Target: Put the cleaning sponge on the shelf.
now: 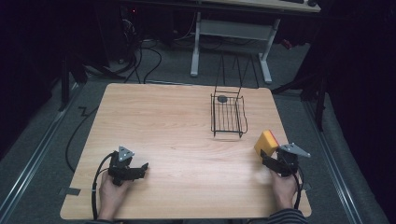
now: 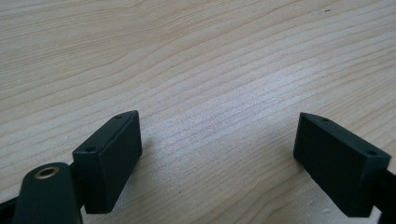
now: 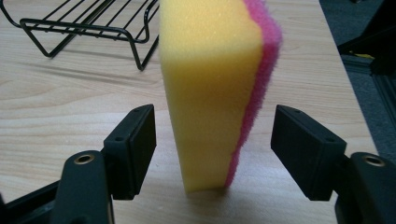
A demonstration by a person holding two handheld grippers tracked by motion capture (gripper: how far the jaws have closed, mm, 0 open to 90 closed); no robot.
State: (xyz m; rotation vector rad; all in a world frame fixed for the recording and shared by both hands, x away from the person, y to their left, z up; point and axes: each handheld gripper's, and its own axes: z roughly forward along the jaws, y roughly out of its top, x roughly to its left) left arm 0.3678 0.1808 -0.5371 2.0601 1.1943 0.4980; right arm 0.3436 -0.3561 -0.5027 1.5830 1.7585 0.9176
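Observation:
A yellow sponge with a pink scouring layer (image 3: 210, 93) stands on edge on the wooden table (image 1: 177, 130) near its right side, also in the high view as the sponge (image 1: 266, 142). My right gripper (image 3: 215, 140) is open with a jaw on either side of the sponge and a gap to each. My left gripper (image 2: 217, 154) is open over bare wood at the front left, the same gripper (image 1: 140, 170) in the high view. A black wire rack (image 1: 228, 114) stands beyond the sponge.
A small dark round object (image 1: 222, 98) lies at the far end of the wire rack (image 3: 88, 23). The table's right edge is close to the sponge. A desk frame (image 1: 233, 42) and cables stand on the floor beyond the table.

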